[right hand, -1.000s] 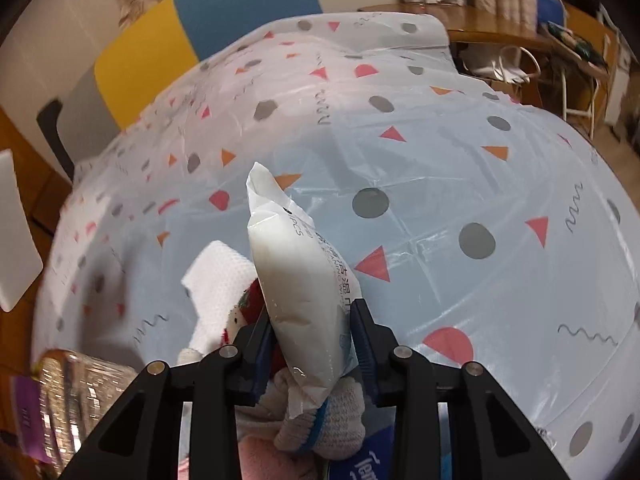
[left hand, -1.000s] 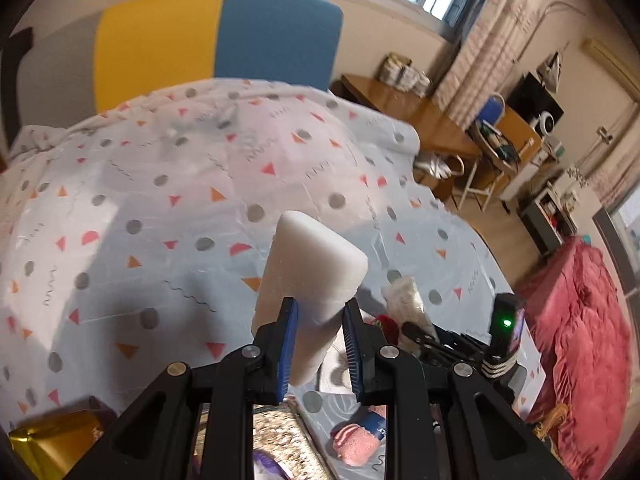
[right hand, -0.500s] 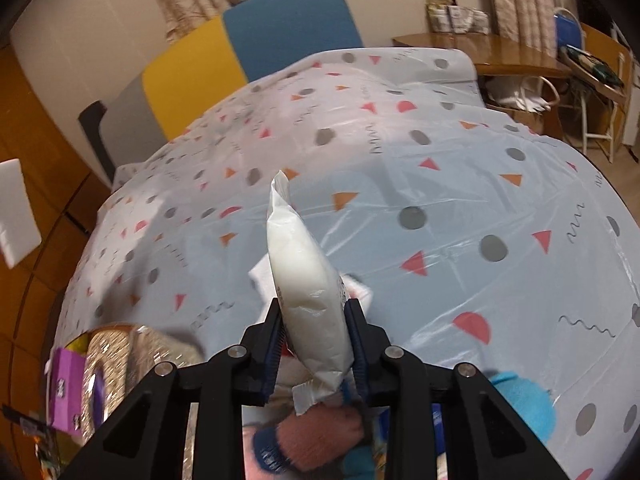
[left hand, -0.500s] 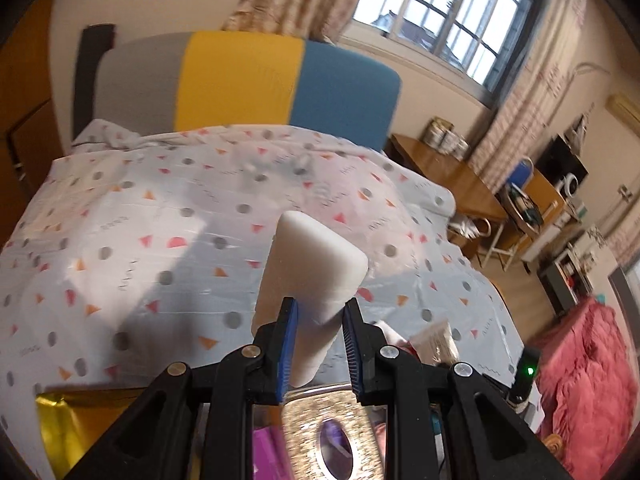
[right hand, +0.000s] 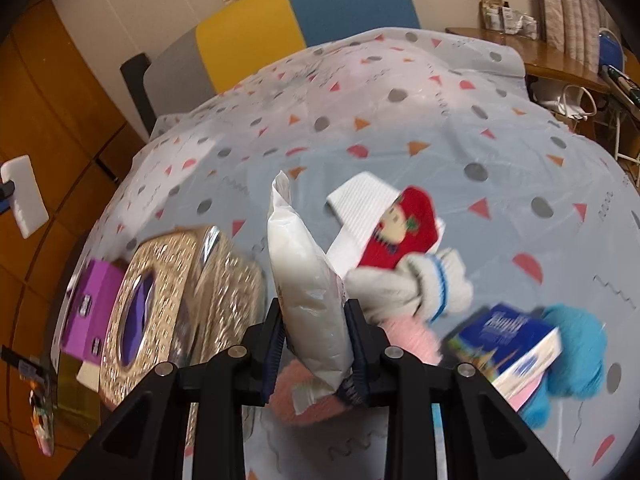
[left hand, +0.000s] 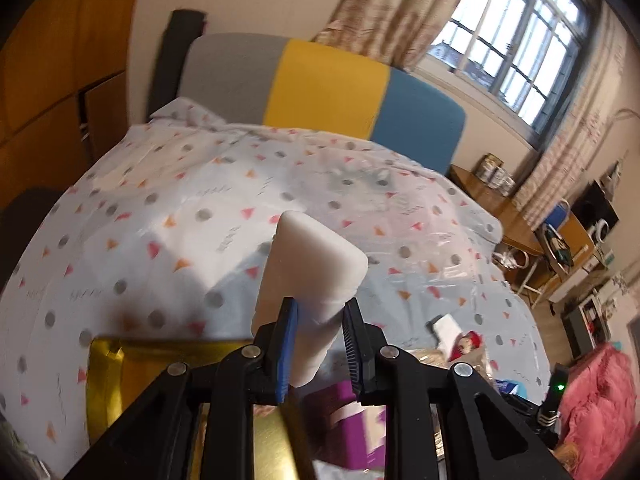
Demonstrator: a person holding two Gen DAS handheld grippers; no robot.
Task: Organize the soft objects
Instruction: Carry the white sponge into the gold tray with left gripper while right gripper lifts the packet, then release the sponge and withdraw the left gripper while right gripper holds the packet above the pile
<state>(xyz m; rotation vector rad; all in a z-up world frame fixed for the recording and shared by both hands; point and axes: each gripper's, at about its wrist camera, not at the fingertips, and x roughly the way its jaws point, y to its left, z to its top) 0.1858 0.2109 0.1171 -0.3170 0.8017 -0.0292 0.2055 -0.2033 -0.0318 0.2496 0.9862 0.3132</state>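
My left gripper (left hand: 318, 344) is shut on a white foam block (left hand: 310, 276) and holds it upright above the bed, over a gold box (left hand: 132, 376). The block also shows at the far left of the right wrist view (right hand: 24, 196). My right gripper (right hand: 316, 344) is shut on a white soft pouch (right hand: 304, 292), lifted above a pile of soft things: a red and white sock (right hand: 392, 232), a grey glove with blue stripes (right hand: 420, 284), pink fluffy fabric (right hand: 408, 340) and a blue fluffy item (right hand: 576, 344).
A glittery gold tissue box (right hand: 160, 300) and a purple box (right hand: 92, 304) lie left of the pile; a blue book-like pack (right hand: 508, 344) lies on the right. The bed's patterned sheet (left hand: 240, 216) stretches to a grey, yellow and blue headboard (left hand: 328, 84). A wooden desk (left hand: 504, 204) stands right.
Both grippers have risen and pulled back with their loads. The left view now shows more of the gold box; the right view now shows the whole pile and the tissue box.
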